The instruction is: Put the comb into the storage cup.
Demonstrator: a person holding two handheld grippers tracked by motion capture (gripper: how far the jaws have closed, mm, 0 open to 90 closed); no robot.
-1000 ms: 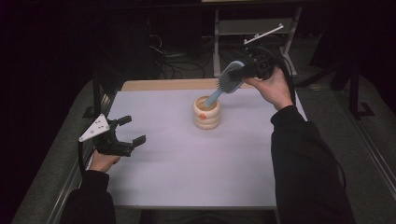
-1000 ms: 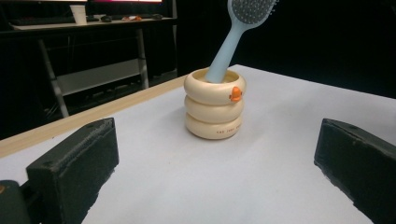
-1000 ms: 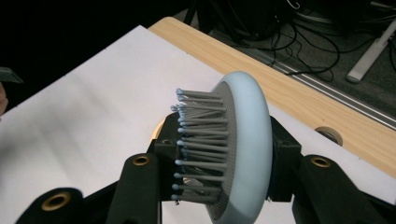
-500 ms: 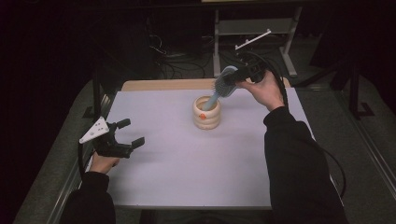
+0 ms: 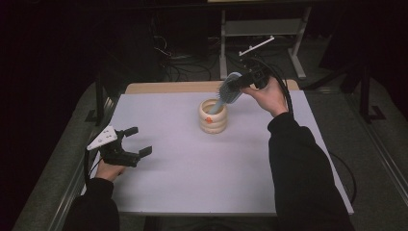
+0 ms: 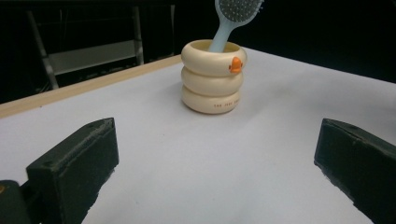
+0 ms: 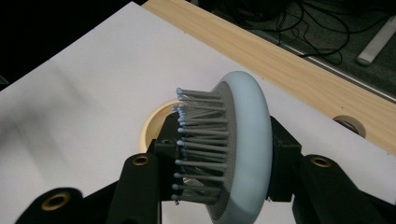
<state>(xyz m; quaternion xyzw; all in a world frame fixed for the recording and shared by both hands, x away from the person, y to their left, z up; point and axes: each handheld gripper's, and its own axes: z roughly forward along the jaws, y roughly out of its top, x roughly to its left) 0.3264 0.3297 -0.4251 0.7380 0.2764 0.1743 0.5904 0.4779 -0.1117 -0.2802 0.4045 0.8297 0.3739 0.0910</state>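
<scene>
- Hairbrush [image 5: 229, 90]: pale blue, oval head with grey bristles. I pinch its head in my right gripper [image 5: 242, 83], one jaw against the bristle side, the other against the smooth back. The brush slants, with the handle end pointing down into the cup and the head above the rim.
- Cup [image 5: 213, 116]: cream-coloured, shaped like three stacked rings, with a small orange mark [image 6: 236, 64] on the top ring. It stands upright on the far half of the table, near the middle. In the left gripper view the brush handle [image 6: 219, 39] goes past the rim and into the opening.
- Right gripper: held above and just behind the cup, jaws clamped on the brush head; a black cable [image 5: 286, 96] trails from it over my wrist.
- Left gripper [image 5: 136, 141]: near the left edge of the table, well apart from the cup, jaws spread wide with nothing between them. A grey three-cornered plate [image 5: 102, 139] sits on top.
- Table [image 5: 192, 178]: white surface, with a wooden strip [image 5: 163, 87] along the far edge.
</scene>
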